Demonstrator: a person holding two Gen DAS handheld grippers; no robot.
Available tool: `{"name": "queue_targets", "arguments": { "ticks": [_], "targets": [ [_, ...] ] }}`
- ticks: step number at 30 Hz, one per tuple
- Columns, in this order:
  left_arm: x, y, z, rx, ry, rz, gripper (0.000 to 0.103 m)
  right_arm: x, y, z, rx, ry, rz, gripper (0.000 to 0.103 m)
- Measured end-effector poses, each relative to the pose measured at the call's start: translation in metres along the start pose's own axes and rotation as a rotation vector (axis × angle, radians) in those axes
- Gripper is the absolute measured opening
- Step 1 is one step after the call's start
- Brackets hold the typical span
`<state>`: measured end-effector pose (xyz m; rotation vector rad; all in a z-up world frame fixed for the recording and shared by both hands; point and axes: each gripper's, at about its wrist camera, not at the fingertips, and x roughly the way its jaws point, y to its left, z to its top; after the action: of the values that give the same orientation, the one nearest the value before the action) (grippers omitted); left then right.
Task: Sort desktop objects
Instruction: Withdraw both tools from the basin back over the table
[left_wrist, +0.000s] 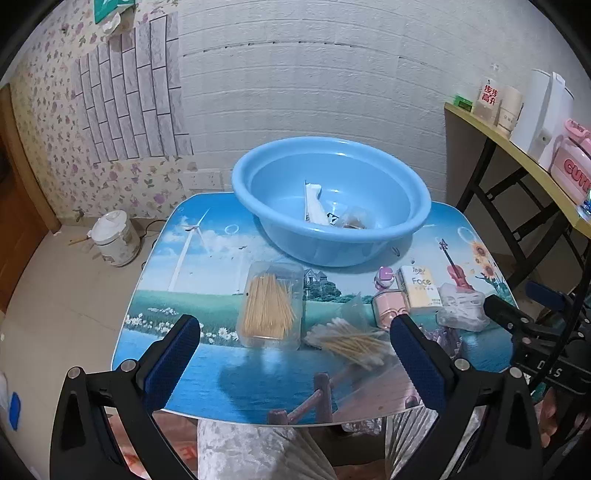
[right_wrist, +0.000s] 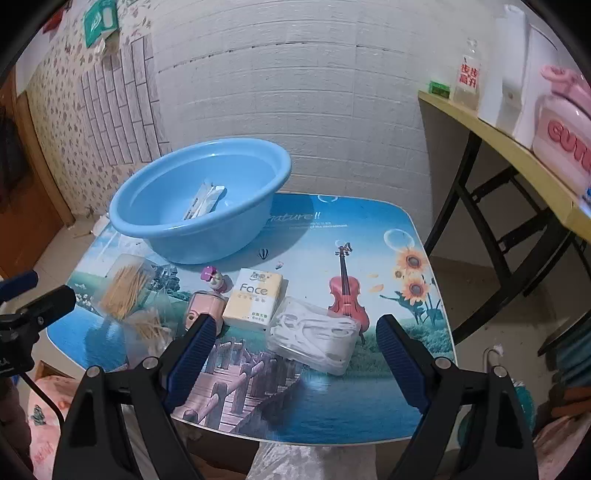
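Observation:
A blue basin (left_wrist: 332, 236) (right_wrist: 199, 225) stands at the back of the small picture-topped table (left_wrist: 221, 369) (right_wrist: 332, 406), with a white packet (left_wrist: 314, 203) (right_wrist: 205, 201) and a clear wrapped item (left_wrist: 356, 218) inside. In front of it lie a clear toothpick box (left_wrist: 269, 304) (right_wrist: 127, 286), a bag of cotton swabs (left_wrist: 349, 338) (right_wrist: 149, 326), a pink box (left_wrist: 389, 308) (right_wrist: 205, 306), a "Face" tissue pack (left_wrist: 421, 288) (right_wrist: 255, 297) and a bag of white floss picks (left_wrist: 461, 308) (right_wrist: 317, 334). My left gripper (left_wrist: 295, 336) hangs open before the toothpicks and swabs. My right gripper (right_wrist: 295, 334) hangs open before the floss bag.
A small pink-capped figure (left_wrist: 384, 278) (right_wrist: 216, 280) stands behind the pink box. A side table (left_wrist: 517, 147) (right_wrist: 498, 140) at the right carries cups, a white kettle and a pink case. A white pot (left_wrist: 114, 238) sits on the floor at the left.

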<state>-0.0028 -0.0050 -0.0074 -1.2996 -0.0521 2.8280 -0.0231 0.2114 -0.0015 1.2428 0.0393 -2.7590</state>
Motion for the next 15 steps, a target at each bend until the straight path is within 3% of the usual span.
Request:
{"name": "queue_targets", "arguments": {
  "ticks": [15],
  "targets": [
    [0.019,0.010,-0.021,-0.051,0.052,-0.039,0.103,0.011,-0.006,-0.024,-0.006,0.059,0.012,0.090]
  ]
}}
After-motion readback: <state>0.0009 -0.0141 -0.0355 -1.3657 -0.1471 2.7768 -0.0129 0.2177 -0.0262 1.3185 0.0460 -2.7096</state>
